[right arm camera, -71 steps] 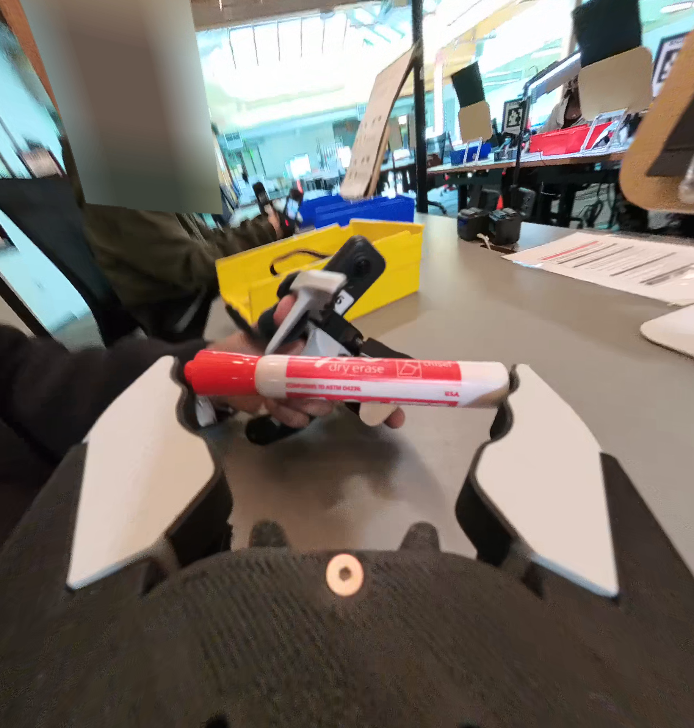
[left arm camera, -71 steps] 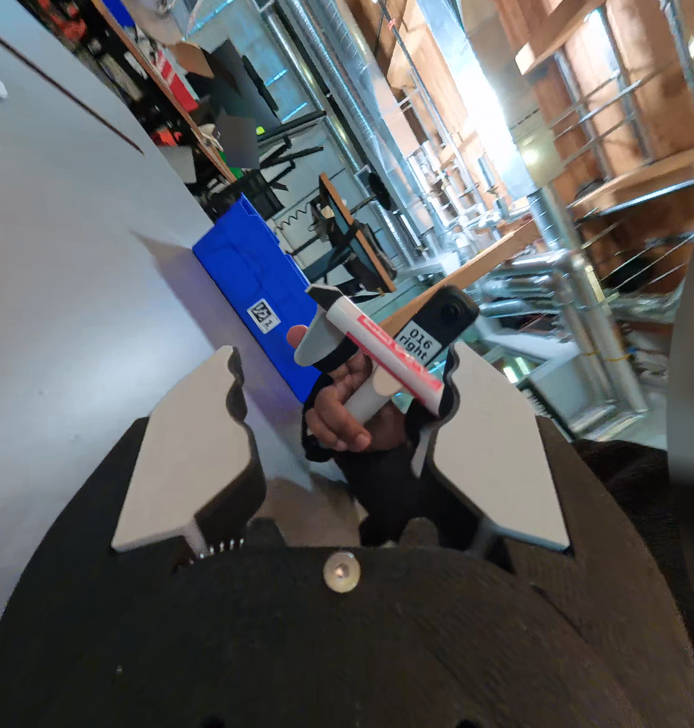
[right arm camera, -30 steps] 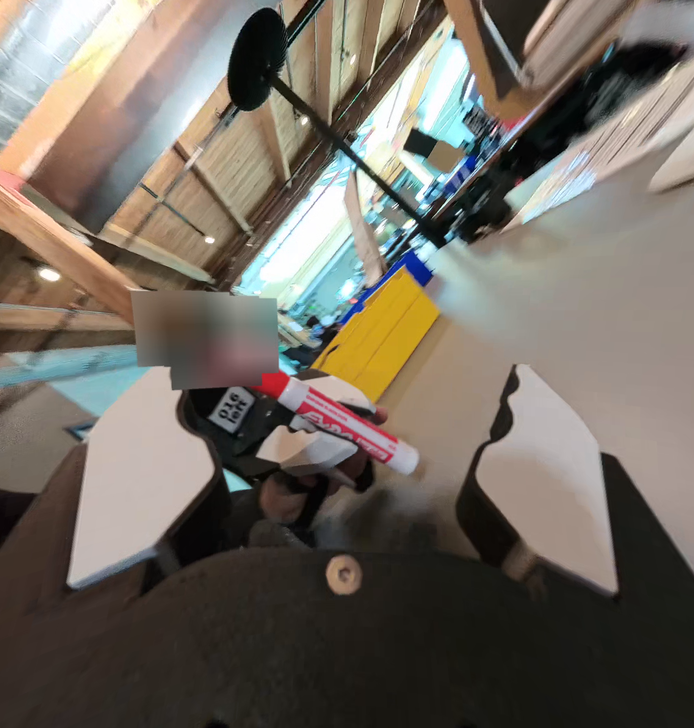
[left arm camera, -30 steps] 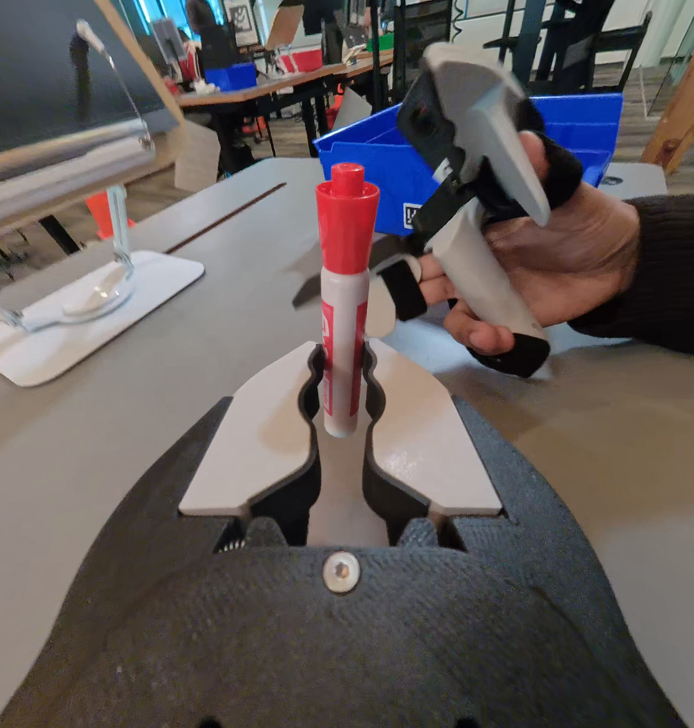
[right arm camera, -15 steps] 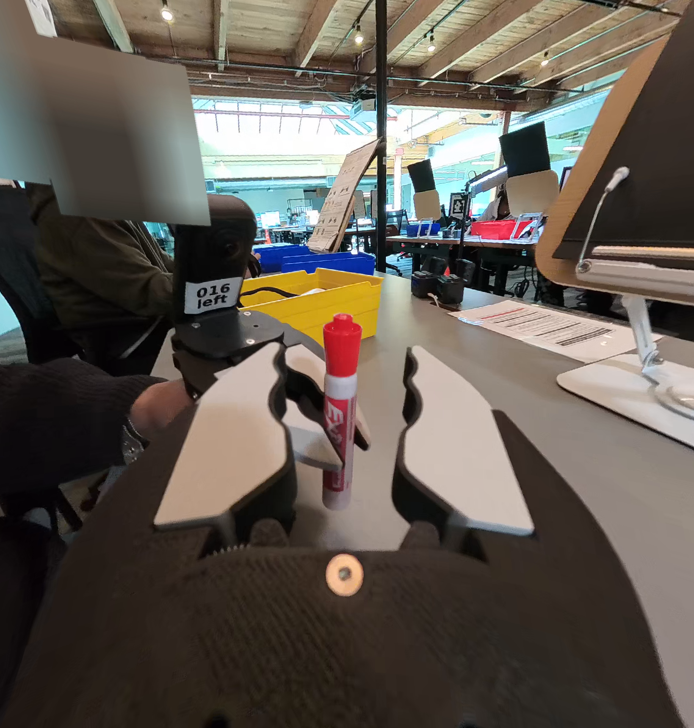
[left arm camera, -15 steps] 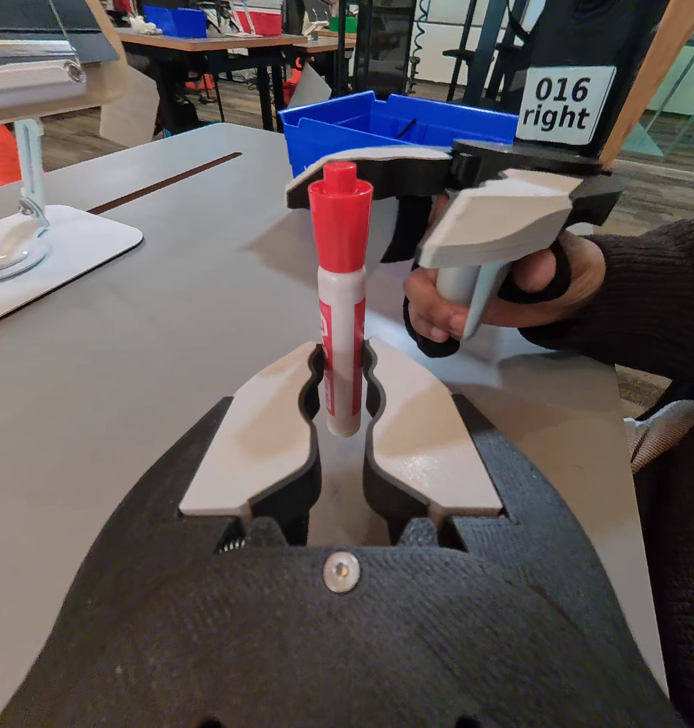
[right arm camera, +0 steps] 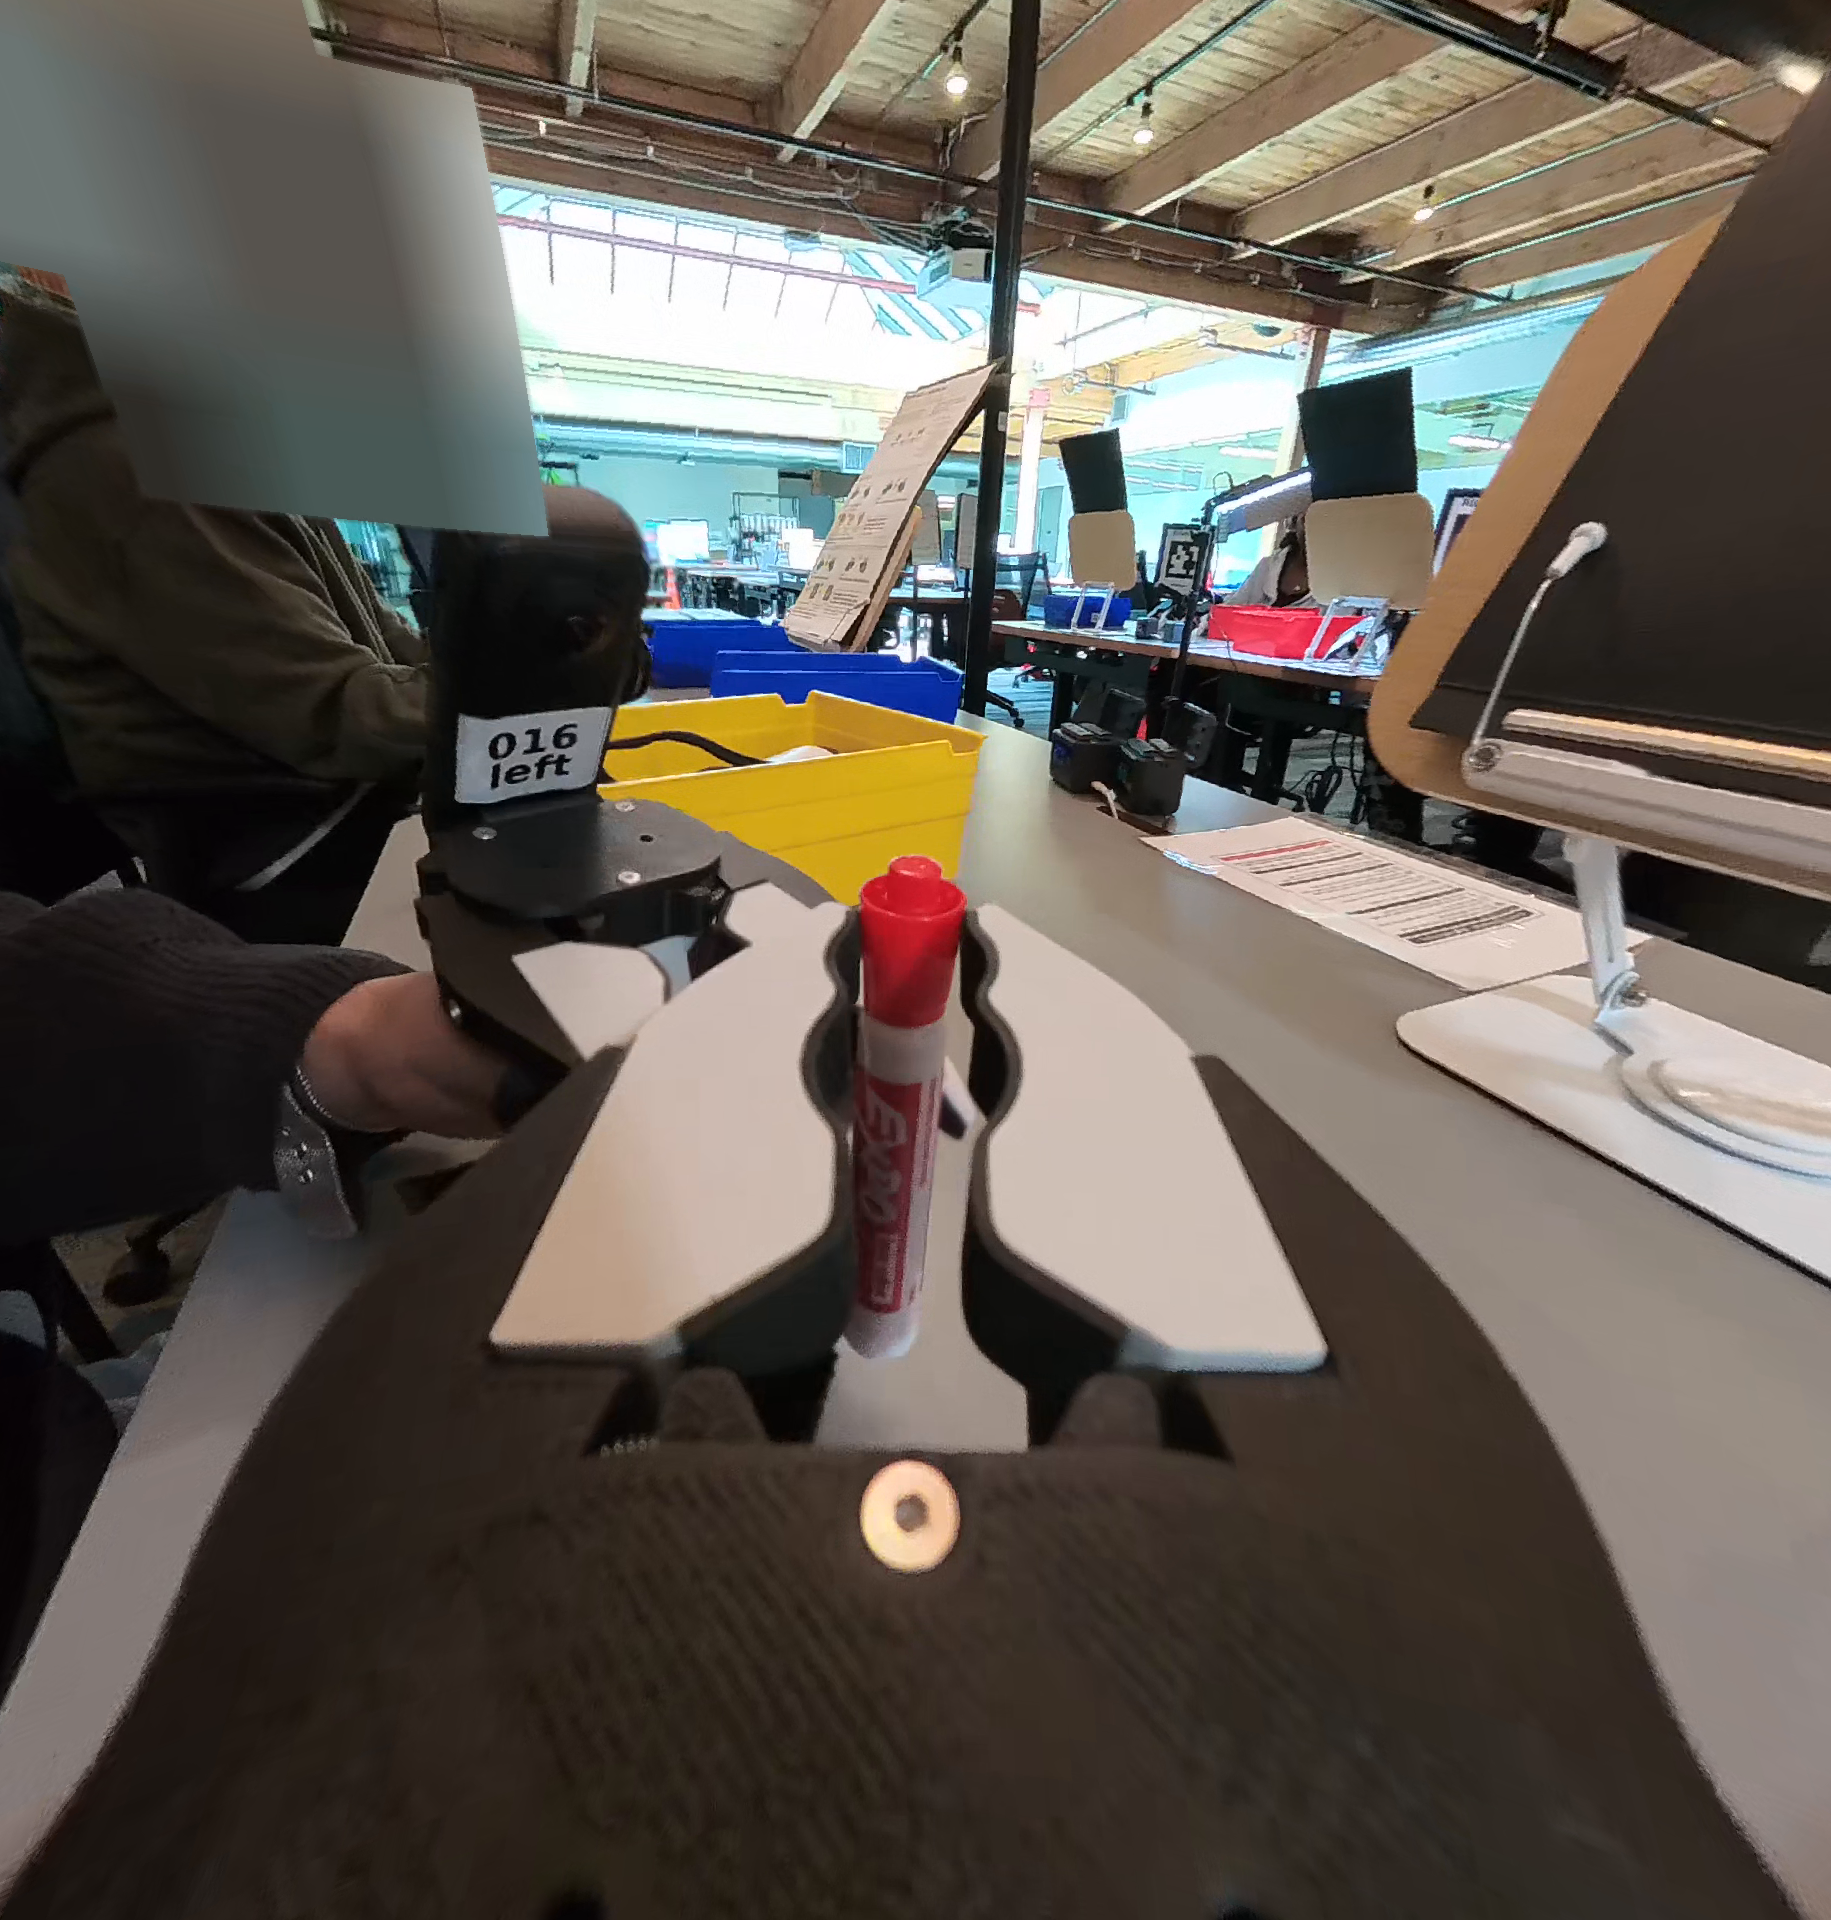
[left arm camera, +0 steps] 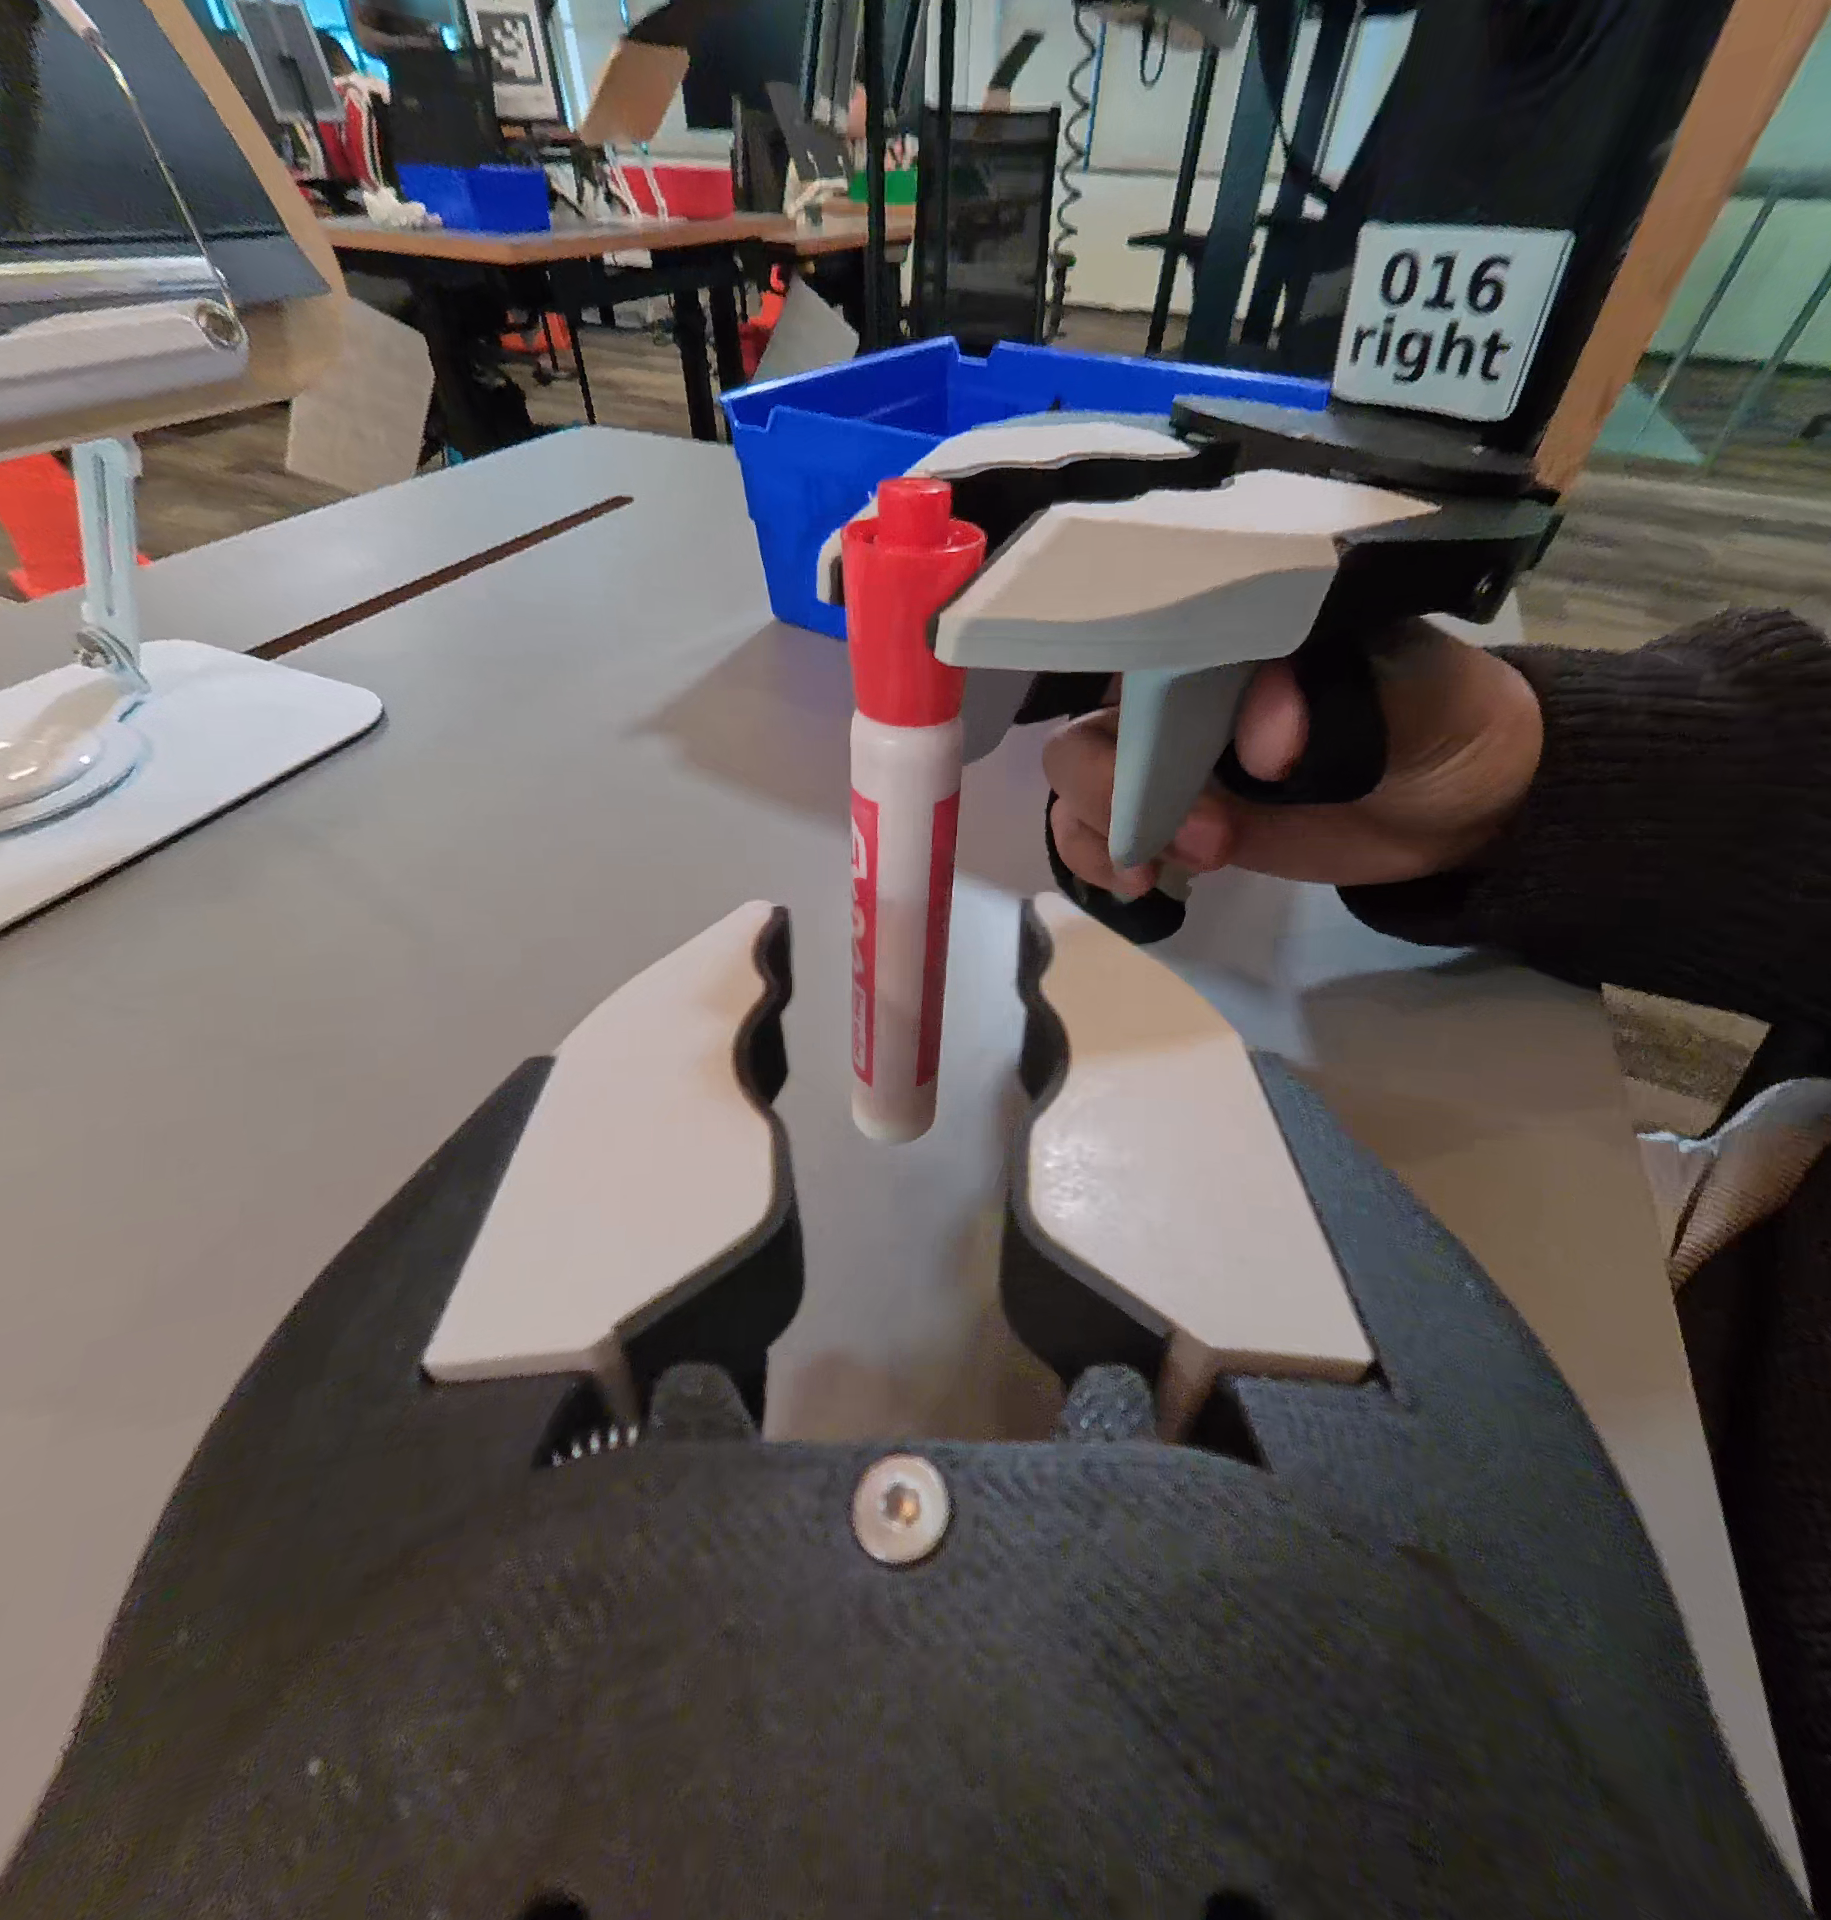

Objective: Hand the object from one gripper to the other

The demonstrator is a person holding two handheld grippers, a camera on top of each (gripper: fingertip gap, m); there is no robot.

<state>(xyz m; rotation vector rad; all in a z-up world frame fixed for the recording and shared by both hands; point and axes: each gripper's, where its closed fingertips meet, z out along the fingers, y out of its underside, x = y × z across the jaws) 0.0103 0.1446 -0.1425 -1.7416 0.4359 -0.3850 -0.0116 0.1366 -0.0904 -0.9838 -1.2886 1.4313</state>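
Marker (left arm camera: 903, 831), white-barrelled with red cap, hangs upright, pinched by right hand-held gripper (right arm camera: 909, 997); left hand-held gripper (left arm camera: 900, 966) parted around it.

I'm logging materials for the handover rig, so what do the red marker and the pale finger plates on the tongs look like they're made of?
The marker looks like smooth moulded plastic: a glossy red cap over a white barrel with a printed label. The finger plates of the left tongs look like stiff, pale grey matte plastic over black backing, with crisp wavy-cut edges; possibly 3D printed, though I can't tell. The right tongs look alike.
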